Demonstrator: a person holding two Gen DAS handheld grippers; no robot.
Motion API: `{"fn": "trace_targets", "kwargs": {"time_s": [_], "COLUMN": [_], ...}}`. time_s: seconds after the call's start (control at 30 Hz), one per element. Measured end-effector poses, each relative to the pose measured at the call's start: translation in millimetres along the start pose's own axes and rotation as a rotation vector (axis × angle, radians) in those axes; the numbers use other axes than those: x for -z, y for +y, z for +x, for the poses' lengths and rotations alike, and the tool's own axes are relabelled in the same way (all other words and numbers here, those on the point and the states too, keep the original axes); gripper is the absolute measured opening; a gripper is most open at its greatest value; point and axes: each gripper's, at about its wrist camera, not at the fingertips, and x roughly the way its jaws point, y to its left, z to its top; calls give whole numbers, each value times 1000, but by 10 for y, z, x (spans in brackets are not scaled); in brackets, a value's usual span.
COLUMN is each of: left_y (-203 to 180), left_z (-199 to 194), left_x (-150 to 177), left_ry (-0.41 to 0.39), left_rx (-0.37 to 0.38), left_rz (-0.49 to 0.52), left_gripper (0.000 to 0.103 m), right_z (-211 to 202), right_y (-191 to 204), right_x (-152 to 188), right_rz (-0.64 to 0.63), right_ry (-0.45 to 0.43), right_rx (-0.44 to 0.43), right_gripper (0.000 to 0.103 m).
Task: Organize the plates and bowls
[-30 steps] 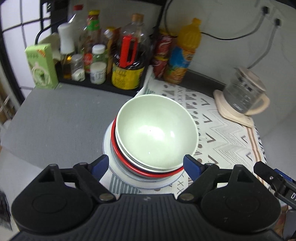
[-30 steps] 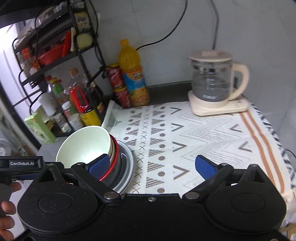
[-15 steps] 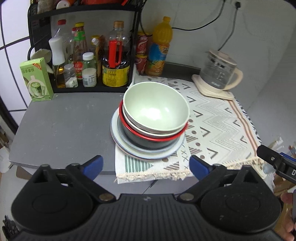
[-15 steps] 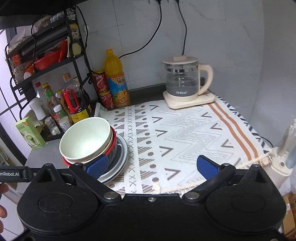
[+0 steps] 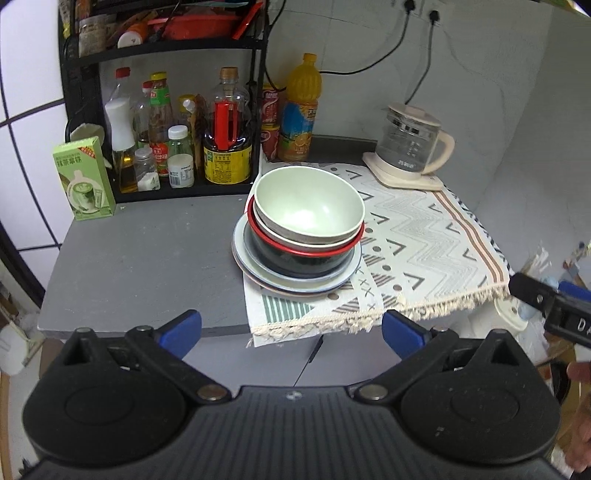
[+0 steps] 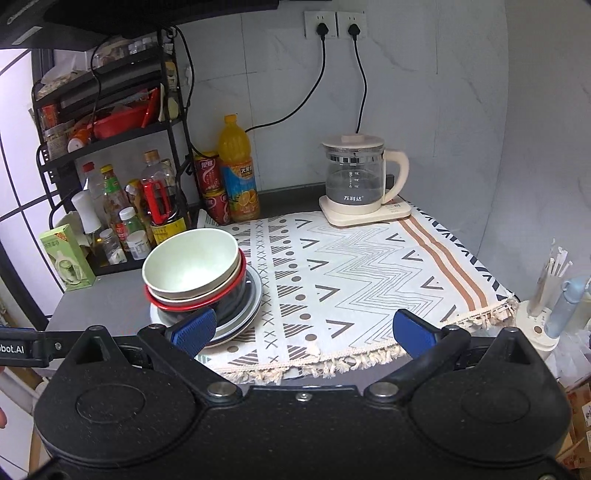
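Hovering spread and empty – left claw, right claw, wall sockets only in right view.

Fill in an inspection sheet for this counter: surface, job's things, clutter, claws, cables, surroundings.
Surface: grey counter, patterned cloth on its right part.
Job's things: pale green bowl nested on a red-rimmed bowl, on stacked plates at the cloth's left edge.
Clutter: bottles, green carton, orange drink bottle, glass kettle.
Claws: left claw and right claw open, empty, clear of the stack.
Cables: two black cords plugged into wall sockets.
Surroundings: black rack, tiled wall.
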Motion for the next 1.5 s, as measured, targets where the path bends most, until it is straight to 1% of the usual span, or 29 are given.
{"fn": "trace_targets", "kwargs": {"time_s": [0.27, 0.47, 0.63, 0.9, 1.17, 1.5], "left_y": [123, 230, 271, 269, 231, 153], "left_z": [-214, -292, -310, -318, -285, -231], "left_x": [96, 154, 190, 188, 180, 142], "left_ry": [-21, -15, -6, -23, -21, -26], "left_rx": [10, 10, 7, 4, 9, 23], "left_rz": [46, 38, 42, 12, 19, 31], "left_gripper": [103, 103, 103, 103, 103, 103], "right_z": [-241, -357, -372, -355, -351, -336], "right_y": [208, 274, 275, 254, 250, 171], "right_x": [72, 108, 138, 154, 189, 195], "right_rz": [1, 3, 15, 6, -2, 28], "right_ry": [-22, -31, -29, -29, -20, -11], "right_rx": [5, -1, -5, -6, -4, 10], "right_gripper": [103, 103, 103, 103, 103, 103]}}
